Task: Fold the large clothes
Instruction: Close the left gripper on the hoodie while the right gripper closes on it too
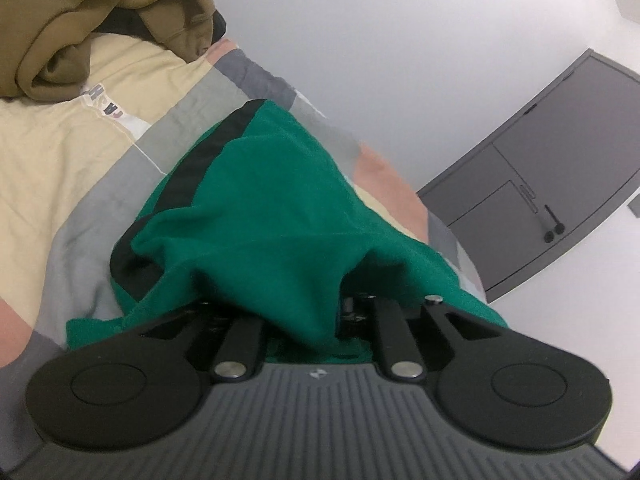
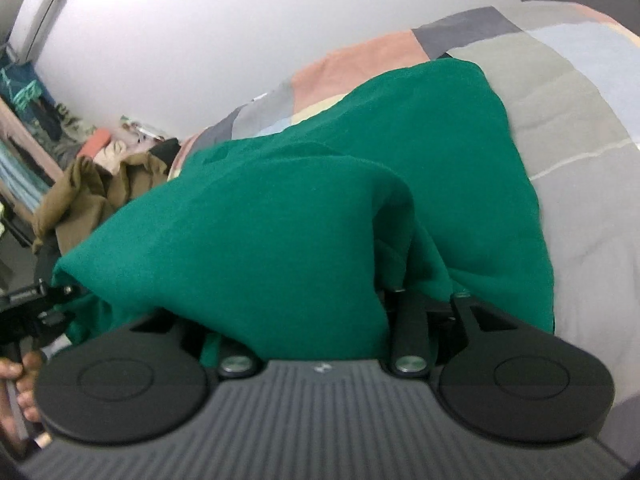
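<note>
Left wrist view shows the green garment (image 1: 280, 208), black-trimmed along one edge, heaped on the patchwork bed (image 1: 72, 168) and draped right over the front of the left gripper (image 1: 300, 320); its fingertips are buried under the cloth, so whether the pads press the fabric or stand a little apart cannot be told. An olive-brown garment (image 1: 80, 20) lies bunched farther up the bed, apart from the green one, probably waiting its turn. A grey door (image 1: 560, 168) stands in the white wall behind. Right wrist view gives the same garment (image 2: 300, 220) from the other side, folded into a thick ridge that spills over the right gripper (image 2: 316, 320), whose fingertips are likewise hidden, so its hold cannot be told either. At the far left the other gripper (image 2: 36, 308) meets the cloth's corner, a hand (image 2: 16, 384) below it. Both tools sit at one edge, seemingly laying a fold down onto the bed.
</note>
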